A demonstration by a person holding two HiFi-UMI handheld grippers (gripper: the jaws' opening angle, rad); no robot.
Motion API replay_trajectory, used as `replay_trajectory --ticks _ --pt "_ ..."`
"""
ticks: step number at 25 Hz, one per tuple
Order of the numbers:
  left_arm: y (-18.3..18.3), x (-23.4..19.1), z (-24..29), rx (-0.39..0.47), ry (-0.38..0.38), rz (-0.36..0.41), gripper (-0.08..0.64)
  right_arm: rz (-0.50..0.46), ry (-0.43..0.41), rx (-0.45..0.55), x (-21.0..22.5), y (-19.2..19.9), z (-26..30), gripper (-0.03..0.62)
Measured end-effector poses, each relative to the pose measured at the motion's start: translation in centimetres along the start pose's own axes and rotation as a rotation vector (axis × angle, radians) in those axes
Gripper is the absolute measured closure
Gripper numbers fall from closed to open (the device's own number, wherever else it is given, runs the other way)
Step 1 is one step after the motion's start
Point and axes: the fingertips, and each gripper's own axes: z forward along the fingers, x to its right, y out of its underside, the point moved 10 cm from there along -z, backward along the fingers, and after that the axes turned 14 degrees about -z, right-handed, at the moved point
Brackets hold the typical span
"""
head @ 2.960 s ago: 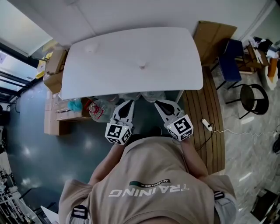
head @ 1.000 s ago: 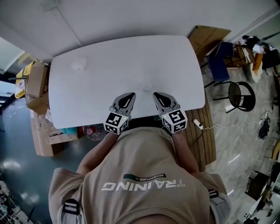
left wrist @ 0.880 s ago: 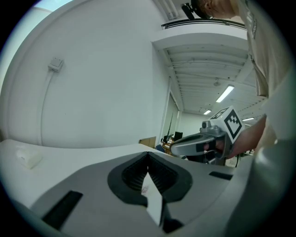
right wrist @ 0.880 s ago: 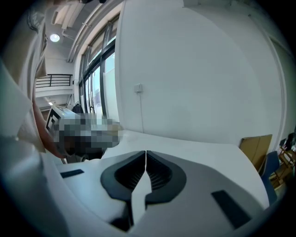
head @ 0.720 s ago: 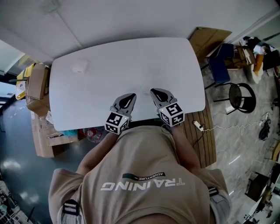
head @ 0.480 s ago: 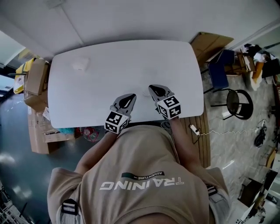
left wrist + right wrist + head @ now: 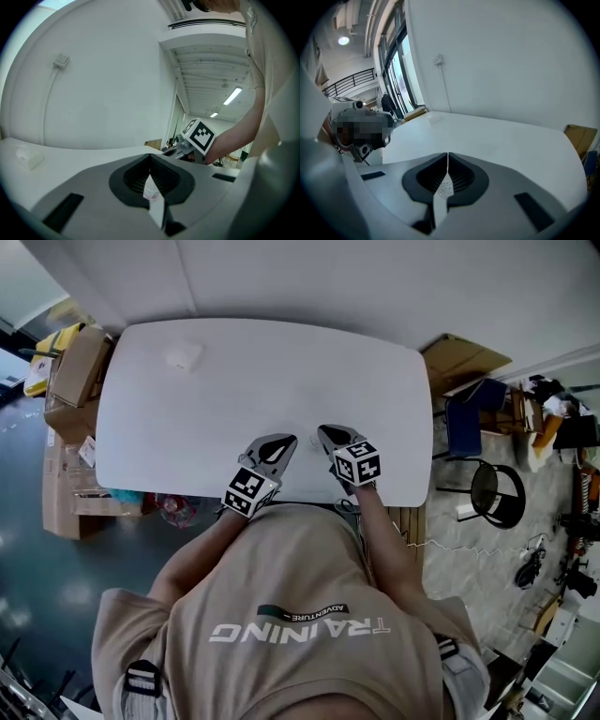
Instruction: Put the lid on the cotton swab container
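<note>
On table (image 7: 375, 371), one indistinct object (image 7: 183, 355)

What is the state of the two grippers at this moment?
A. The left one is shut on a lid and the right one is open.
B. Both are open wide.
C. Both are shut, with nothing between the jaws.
C: in each gripper's own view, the left gripper and the right gripper show their jaws pressed together along one line, with nothing between them.

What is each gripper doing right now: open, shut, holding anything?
Left gripper: shut, nothing between its jaws.
Right gripper: shut, nothing between its jaws.
</note>
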Motion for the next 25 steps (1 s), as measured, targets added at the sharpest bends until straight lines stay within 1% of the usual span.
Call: replay_trajectory --ticks 5,9,12,14,18,20,22,25 --pt "0.1 0.0 0.1 -0.010 -0.005 0.004 0.548 0.027 -0.019 -0.039 0.1 1.2 1.0 0.571" --pt "0.1 0.0 -0.1 -0.011 0.003 0.008 0.548 0.024 -0.032 -0.078 -0.5 2.3 2.0 0.571" --pt "0.0 0.0 -0.1 -0.012 0.010 0.017 0.548 0.020 -0.035 -0.079 -0.6 2.4 2.4 0.571" --pt "-0.1 0.1 -0.1 -0.015 0.013 0.022 0.548 -0.002 -0.041 -0.084 -0.7 2.4 2.5 0.571" --pt "-0.2 0.1 0.0 -0.014 0.020 0.025 0.548 -0.100 -0.029 -0.113 -1.2 2.2 2.6 0.571" --pt "-0.2 0.0 0.1 -0.008 0.019 0.022 0.548 -0.134 -0.019 -0.132 -1.5 2.1 2.8 0.571" --pt "-0.2 -0.1 0.0 -0.005 0.017 0.018 0.548 -0.134 -0.020 -0.151 -1.5 2.0 2.9 0.572" --pt "-0.4 0.1 0.0 -0.004 0.020 0.024 0.548 -0.108 -0.034 -0.188 -1.3 1.6 2.9 0.571"
